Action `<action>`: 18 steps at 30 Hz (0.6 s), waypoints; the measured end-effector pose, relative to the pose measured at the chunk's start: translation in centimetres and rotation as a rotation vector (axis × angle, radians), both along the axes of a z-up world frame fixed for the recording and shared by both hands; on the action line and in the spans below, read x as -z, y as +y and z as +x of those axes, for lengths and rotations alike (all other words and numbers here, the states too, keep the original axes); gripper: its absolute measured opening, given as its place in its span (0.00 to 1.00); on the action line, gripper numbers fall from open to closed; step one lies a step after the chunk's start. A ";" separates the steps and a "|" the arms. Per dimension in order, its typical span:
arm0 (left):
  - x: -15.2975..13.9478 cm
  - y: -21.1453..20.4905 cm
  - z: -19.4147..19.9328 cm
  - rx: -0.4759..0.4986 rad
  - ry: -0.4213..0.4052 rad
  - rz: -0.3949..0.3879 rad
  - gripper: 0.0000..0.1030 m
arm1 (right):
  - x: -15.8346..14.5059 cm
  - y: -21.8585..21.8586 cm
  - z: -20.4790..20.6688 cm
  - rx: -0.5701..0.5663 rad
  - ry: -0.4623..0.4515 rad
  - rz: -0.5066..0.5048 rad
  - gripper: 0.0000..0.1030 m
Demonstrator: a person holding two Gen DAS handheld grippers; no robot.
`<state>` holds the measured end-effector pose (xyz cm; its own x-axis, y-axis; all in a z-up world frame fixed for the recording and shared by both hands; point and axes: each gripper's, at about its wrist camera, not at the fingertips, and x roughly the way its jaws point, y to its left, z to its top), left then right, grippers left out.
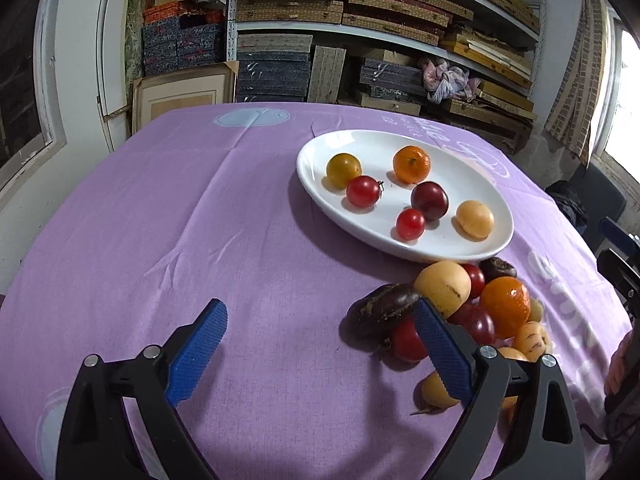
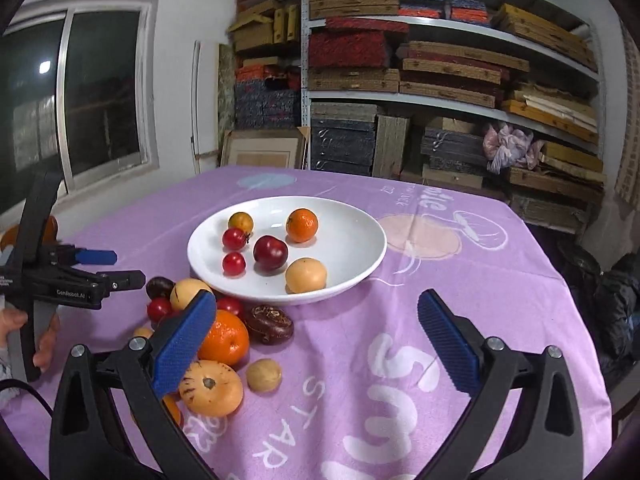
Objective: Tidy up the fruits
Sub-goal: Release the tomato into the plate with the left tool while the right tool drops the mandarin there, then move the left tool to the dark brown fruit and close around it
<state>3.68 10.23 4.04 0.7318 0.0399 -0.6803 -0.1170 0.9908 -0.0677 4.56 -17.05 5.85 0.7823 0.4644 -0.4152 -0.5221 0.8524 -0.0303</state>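
A white oval plate (image 1: 320,148) (image 2: 360,216) on the purple cloth holds several fruits: an orange mandarin (image 1: 411,164) (image 2: 302,225), a dark plum (image 1: 429,201) (image 2: 270,253), two red tomatoes, a yellow-green fruit and a pale apricot (image 1: 475,219) (image 2: 306,275). A loose pile of fruit (image 1: 460,304) (image 2: 216,328) lies on the cloth in front of the plate. My left gripper (image 1: 320,316) is open, empty, just left of the pile. My right gripper (image 2: 318,312) is open and empty, right of the pile. The left gripper (image 2: 98,257) also shows at the right wrist view's left edge.
The purple tablecloth (image 1: 160,220) (image 2: 460,280) covers the table. Shelves (image 1: 360,28) (image 2: 440,80) stacked with boxes stand behind the table. A window (image 2: 80,92) is on the left wall. A person's hand (image 2: 44,344) holds the left gripper.
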 end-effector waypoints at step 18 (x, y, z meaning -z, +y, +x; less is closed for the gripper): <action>1.6 0.3 3.5 -0.022 0.074 0.101 0.95 | 2.6 -1.1 2.6 -0.009 0.203 0.055 0.96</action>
